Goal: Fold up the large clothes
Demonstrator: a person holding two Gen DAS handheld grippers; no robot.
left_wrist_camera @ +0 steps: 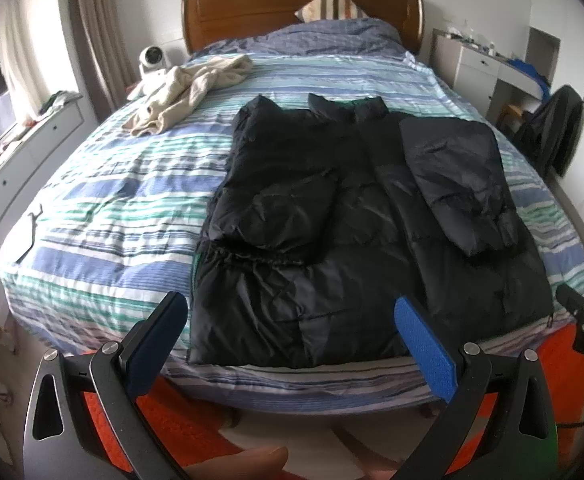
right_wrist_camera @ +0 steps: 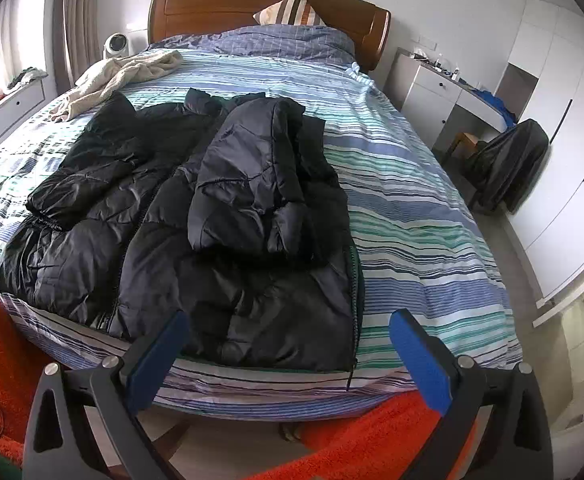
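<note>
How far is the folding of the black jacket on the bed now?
Done: both sleeves of the black puffer jacket lie folded across its front on the striped bed. In hand: nothing; left tool and right tool hang open near its hem. Left: folding the body.

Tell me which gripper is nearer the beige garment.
Left. The left gripper hangs off the bed's foot on the side of the beige garment; the right gripper sits farther across, past the black jacket.

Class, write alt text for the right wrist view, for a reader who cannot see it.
A black puffer jacket lies on a striped bed, both sleeves folded over its front. The open right hand-held gripper hovers at the near hem, empty. A cream garment lies crumpled near the headboard.
</note>
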